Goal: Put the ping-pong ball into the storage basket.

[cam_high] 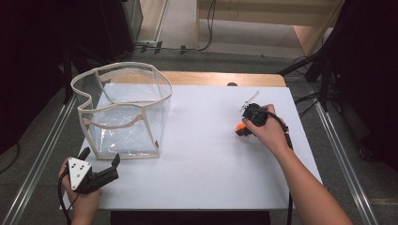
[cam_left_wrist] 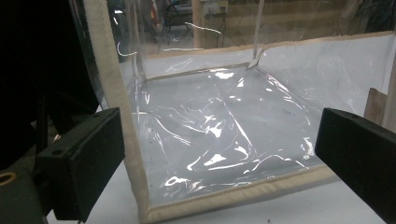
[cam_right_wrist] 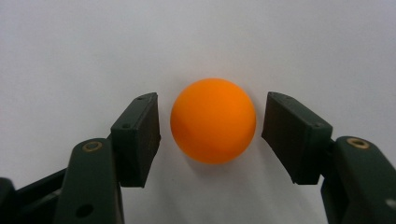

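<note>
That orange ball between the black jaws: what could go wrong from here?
The orange ball is round and sits free on the white table. The right gripper brackets it with gaps on both sides, so an uneven close could nudge it and let it roll away. The clear bag stands soft-walled with a wavy rim, and the left gripper, open just before it, might tip or dent it.

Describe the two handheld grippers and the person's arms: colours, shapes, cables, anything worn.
Both grippers are black with two blocky, flat-faced jaws on hinged arms that show brass-coloured pivot rivets. The left gripper carries a grey three-cornered plate with small dark holes on top. The right gripper has a thin metal piece sticking up from its body. A black cable trails from each. Both forearms are bare, with no sleeves or gloves visible.
</note>
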